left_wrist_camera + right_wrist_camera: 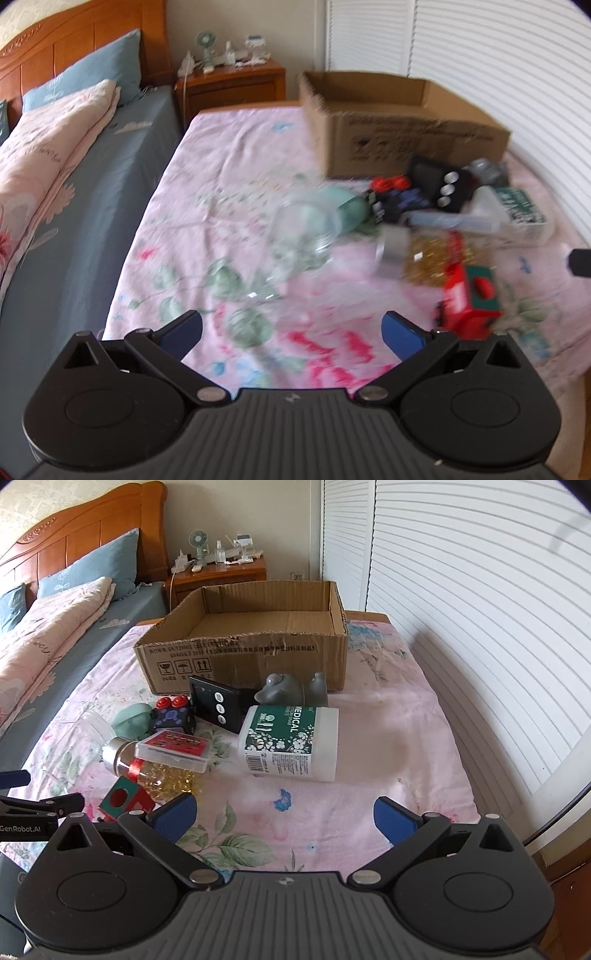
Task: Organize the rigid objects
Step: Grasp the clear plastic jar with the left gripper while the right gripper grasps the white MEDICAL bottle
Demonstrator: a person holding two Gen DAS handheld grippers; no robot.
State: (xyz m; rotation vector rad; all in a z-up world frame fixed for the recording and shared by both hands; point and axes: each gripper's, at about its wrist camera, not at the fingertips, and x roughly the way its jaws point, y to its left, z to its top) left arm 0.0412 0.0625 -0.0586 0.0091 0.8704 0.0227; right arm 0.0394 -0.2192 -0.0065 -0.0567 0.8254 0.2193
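Spread wide, empty: left gripper (pixel 291 330) and right gripper (pixel 284 818).
Ahead, clear glass jar (pixel 304 230) on its side; likely fragile, slippery; best pinched at the rim.

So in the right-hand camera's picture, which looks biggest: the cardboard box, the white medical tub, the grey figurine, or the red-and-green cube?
1. cardboard box
2. white medical tub
3. grey figurine and red-and-green cube: too alike to rank, and the cube sits nearer the camera.
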